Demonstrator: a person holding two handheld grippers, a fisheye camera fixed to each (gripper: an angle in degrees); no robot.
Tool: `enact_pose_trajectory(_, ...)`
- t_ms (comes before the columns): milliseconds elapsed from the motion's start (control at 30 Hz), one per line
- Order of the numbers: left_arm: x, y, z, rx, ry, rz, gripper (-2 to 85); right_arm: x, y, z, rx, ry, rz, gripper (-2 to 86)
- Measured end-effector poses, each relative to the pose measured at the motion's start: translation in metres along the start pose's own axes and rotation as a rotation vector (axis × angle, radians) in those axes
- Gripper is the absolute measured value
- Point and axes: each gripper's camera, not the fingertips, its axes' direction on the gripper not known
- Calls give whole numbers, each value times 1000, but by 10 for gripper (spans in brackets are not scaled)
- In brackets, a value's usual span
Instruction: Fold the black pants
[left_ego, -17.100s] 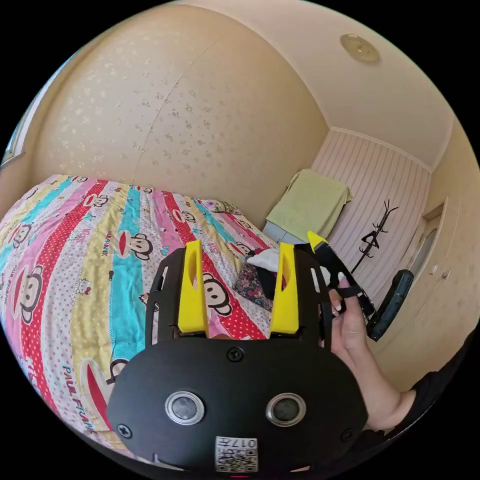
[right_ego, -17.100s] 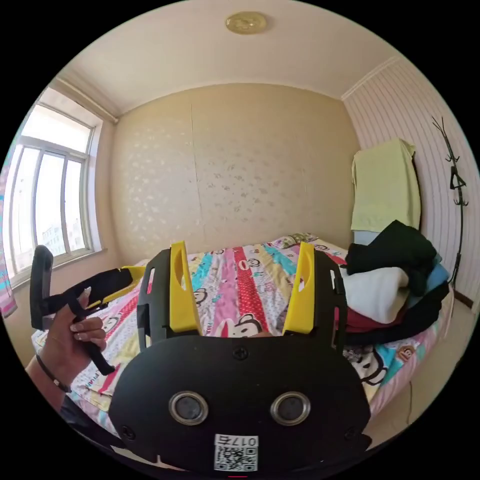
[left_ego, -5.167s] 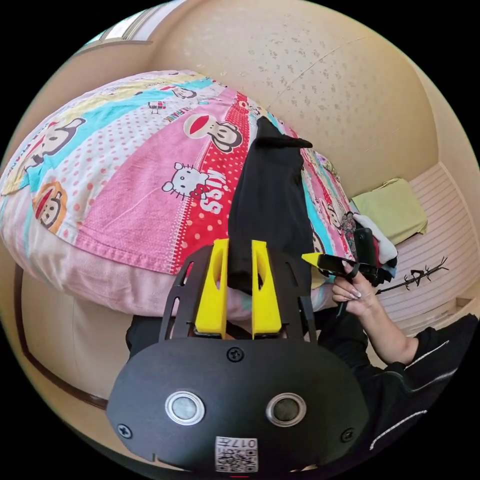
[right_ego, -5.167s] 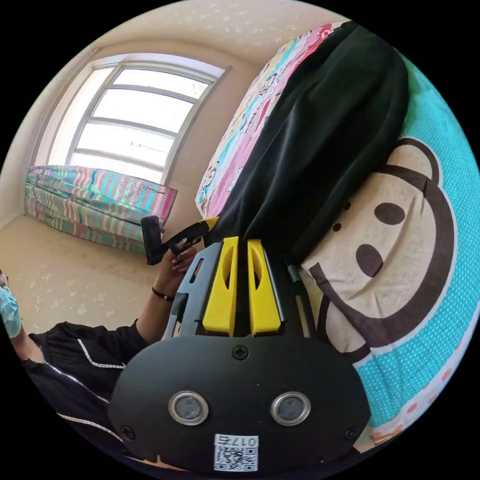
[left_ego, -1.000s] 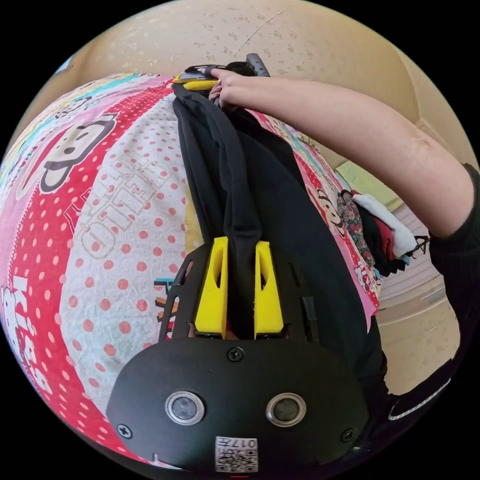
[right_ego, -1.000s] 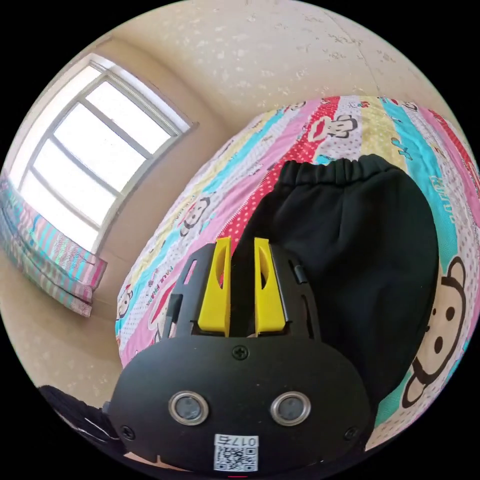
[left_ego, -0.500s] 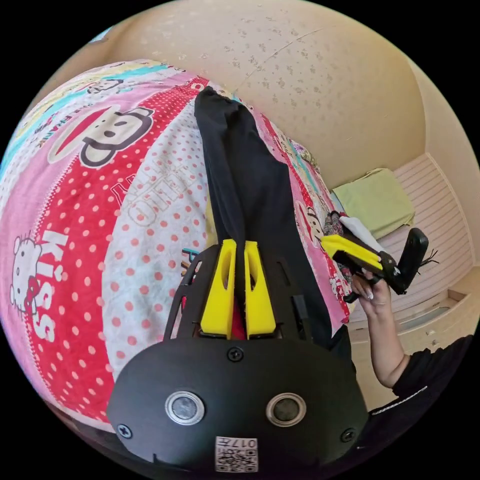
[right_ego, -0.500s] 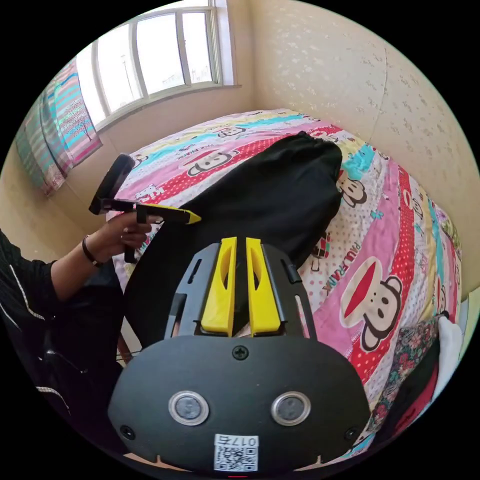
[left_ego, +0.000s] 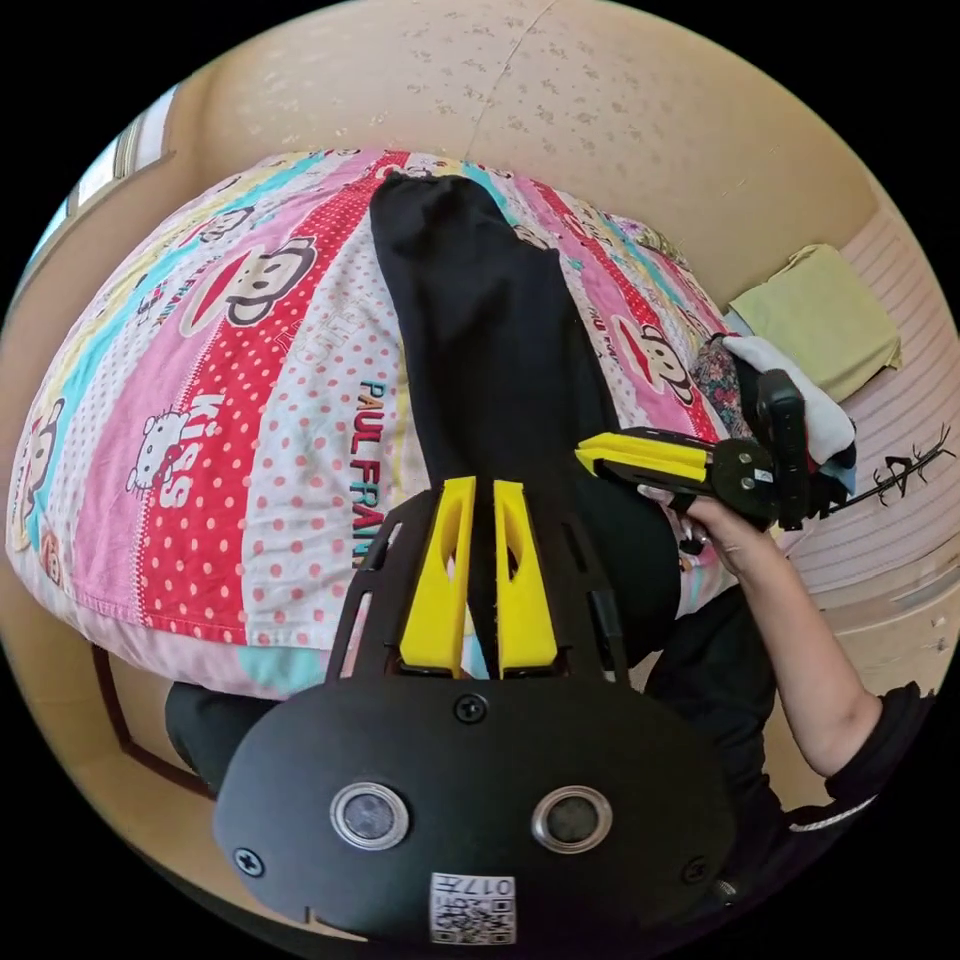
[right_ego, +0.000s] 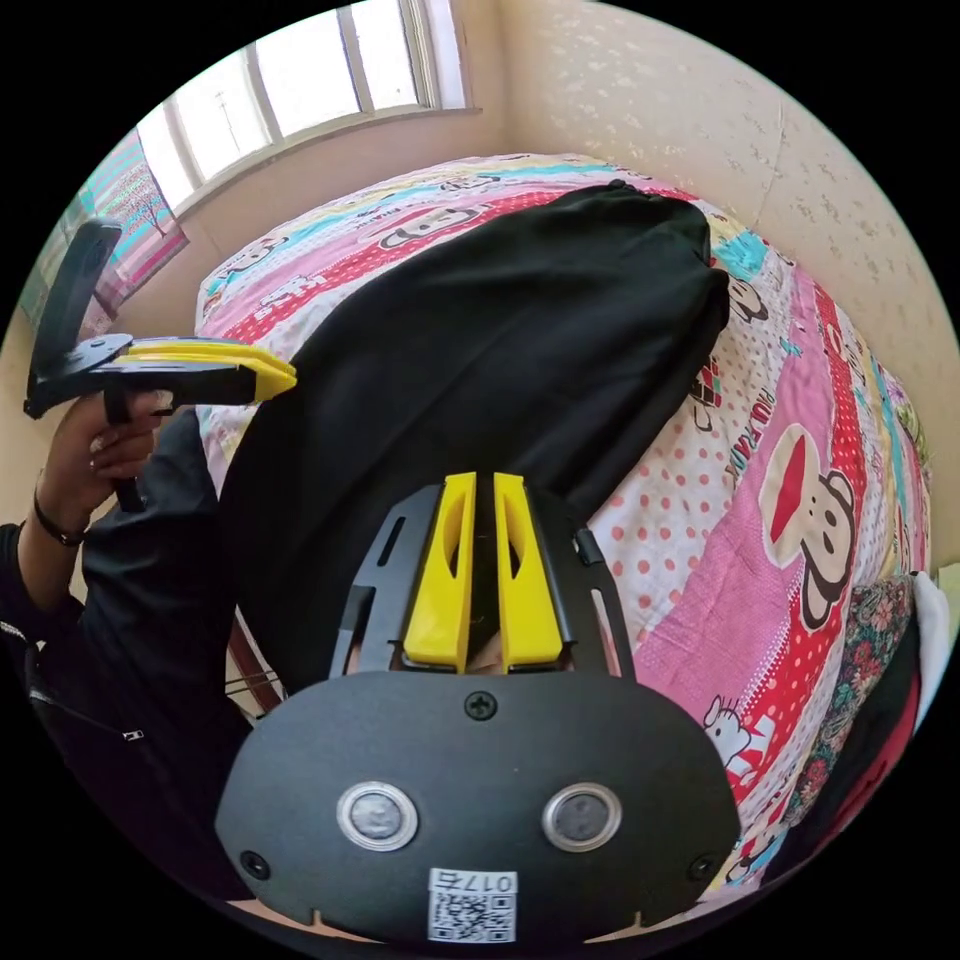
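The black pants (left_ego: 490, 330) lie lengthwise on the cartoon-print bed sheet (left_ego: 250, 420), waistband at the far end and legs reaching the near edge. In the left gripper view my left gripper (left_ego: 478, 490) hangs over their near end, jaws shut, with dark cloth showing in the slit. The right gripper (left_ego: 580, 455), held in a hand, points at the pants' right edge with its jaws together. In the right gripper view my right gripper (right_ego: 483, 485) is shut above the pants (right_ego: 520, 330). The left gripper (right_ego: 290, 378) sits shut at their left edge. No cloth looks lifted.
A pile of clothes (left_ego: 790, 400) sits at the right end of the bed, also seen as the pile (right_ego: 880, 640). A green cloth (left_ego: 820, 315) hangs by the striped wall. A window (right_ego: 300, 80) is behind the bed. The person's dark clothing (right_ego: 130, 620) is at the bed's near edge.
Both cameras have drawn back toward the near bed edge. The right gripper has come from the air beside the bed to the pants' right edge. The pants now lie spread flatter.
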Motion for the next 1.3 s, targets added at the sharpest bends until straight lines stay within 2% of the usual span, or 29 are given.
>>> enact_pose_trajectory(200, 24, 21, 17, 150, -74, -34, 44, 0, -2, -3, 2, 9, 14, 47)
enact_pose_trajectory(933, 31, 20, 15, 114, -66, -57, 42, 52, 15, -10, 20, -99, 108, 44)
enact_pose_trajectory(1033, 14, 22, 6, 109, 40, -74, 24, 67, 33, -32, 83, -205, 155, 34)
enact_pose_trajectory(1067, 2, 25, -2, 103, 153, -64, 5, 68, 40, -40, 120, -239, 144, 33)
enact_pose_trajectory(1100, -11, 33, -15, 142, 281, -51, 0, 69, 58, -58, 183, -280, 129, 31)
enact_pose_trajectory(1167, -29, 57, -44, 272, 405, -4, -5, 68, 91, -80, 227, -320, 109, 39)
enact_pose_trajectory(1233, -43, 84, -66, 334, 387, 9, -6, 69, 139, -94, 179, -426, 91, 61)
enact_pose_trajectory(1300, -58, 111, -78, 271, 393, 10, -3, 69, 174, -92, 115, -462, 98, 73)
